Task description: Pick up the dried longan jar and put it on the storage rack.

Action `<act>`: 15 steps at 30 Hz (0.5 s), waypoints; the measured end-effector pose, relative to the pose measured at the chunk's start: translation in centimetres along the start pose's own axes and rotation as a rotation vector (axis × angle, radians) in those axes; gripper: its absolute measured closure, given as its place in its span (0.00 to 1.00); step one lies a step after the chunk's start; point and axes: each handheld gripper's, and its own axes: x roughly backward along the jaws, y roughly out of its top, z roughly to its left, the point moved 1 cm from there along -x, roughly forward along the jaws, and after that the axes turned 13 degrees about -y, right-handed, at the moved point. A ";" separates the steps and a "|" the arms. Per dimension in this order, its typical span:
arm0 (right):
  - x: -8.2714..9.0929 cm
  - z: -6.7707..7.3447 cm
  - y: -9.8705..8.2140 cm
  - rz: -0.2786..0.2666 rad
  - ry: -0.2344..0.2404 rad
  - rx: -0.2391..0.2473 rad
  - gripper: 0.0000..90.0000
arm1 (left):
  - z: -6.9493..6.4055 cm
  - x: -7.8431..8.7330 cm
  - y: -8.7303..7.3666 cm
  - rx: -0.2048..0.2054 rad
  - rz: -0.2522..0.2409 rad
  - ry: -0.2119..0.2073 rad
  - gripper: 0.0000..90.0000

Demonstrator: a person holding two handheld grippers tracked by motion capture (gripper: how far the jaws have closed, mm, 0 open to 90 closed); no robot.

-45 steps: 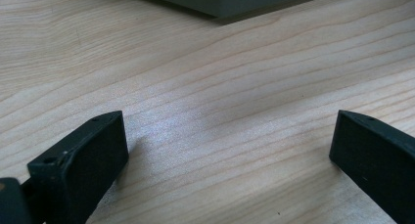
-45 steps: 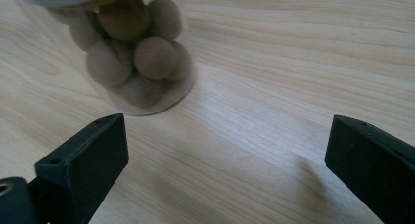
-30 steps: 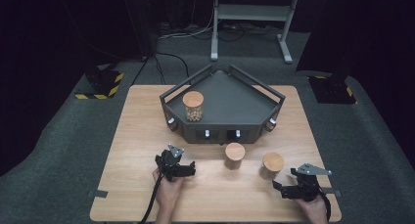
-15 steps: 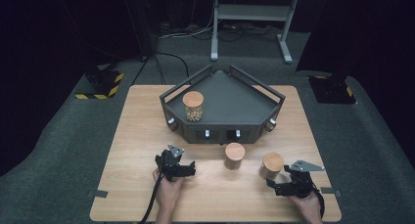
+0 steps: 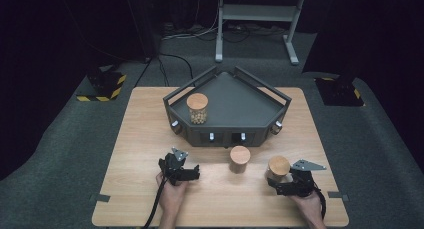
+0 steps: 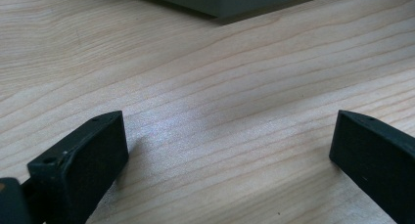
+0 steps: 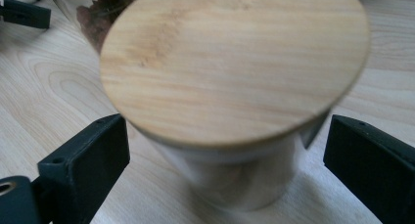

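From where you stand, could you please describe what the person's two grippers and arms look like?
Both are black hand-held tools. The left gripper and the right gripper each carry a grey three-cornered plate on top and end in two blocky black jaws with small screw holes. A black cable trails from each toward the person. The forearms are bare, with no sleeves or gloves.

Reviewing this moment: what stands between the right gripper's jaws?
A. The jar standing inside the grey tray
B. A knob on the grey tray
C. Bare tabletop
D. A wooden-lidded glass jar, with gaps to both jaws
D: in the right gripper view the wooden-lidded jar stands between the two black jaws with a gap on either side, so the right gripper is open around it, not yet pressing on it.
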 end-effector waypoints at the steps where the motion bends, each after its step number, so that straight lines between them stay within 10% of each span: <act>1: 0.0 0.1 0.1 -0.001 -0.003 0.002 0.04 | 0.0 0.0 0.0 0.000 0.000 0.000 0.01; 15: -0.6 1.4 0.6 -0.012 -0.047 0.023 0.11 | 0.0 0.0 0.0 0.000 0.000 0.000 0.01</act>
